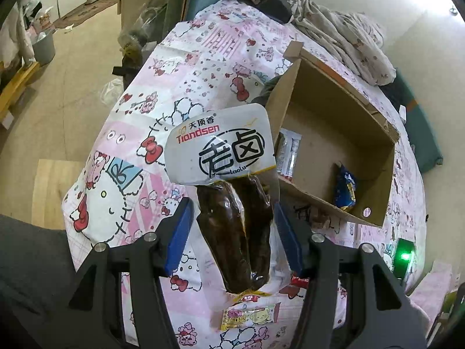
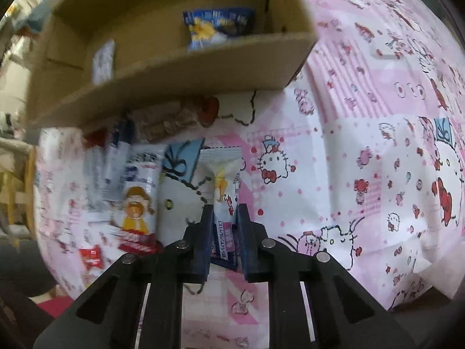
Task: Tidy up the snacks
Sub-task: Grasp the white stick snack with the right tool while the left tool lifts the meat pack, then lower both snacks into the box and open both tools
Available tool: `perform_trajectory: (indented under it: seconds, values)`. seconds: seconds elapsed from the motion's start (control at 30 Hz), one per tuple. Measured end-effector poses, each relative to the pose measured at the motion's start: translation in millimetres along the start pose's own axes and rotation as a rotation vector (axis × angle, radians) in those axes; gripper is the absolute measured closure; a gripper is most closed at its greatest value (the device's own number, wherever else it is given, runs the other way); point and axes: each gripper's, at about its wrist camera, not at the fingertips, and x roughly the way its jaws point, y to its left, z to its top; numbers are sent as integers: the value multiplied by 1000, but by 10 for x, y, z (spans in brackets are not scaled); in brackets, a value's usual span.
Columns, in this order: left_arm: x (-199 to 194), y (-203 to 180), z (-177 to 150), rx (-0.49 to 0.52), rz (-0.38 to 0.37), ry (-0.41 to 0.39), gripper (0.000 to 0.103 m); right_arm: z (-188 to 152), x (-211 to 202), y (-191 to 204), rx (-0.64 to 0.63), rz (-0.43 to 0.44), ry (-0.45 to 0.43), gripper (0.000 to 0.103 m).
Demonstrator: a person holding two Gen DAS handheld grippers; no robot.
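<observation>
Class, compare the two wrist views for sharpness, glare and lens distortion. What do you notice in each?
Left wrist view: mostly sharp, print on the braised snack pack readable, glare on its clear film, table edges bowed by the fisheye. Right wrist view: motion blur smears the cardboard box and loose packets, while the slim wafer packet between the fingers stays fairly crisp.

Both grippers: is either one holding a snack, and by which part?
Left gripper holds the white-topped clear pack of dark braised meat across its lower meat section. Right gripper pinches the slim white snack stick packet near its lower end.
</observation>
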Motion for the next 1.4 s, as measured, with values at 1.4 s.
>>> perform_trajectory:
  seconds: [1.4]
  values:
    - [388,-1542,797,523,39,-213,49,1060,-1040,-136,9,308,-485,86]
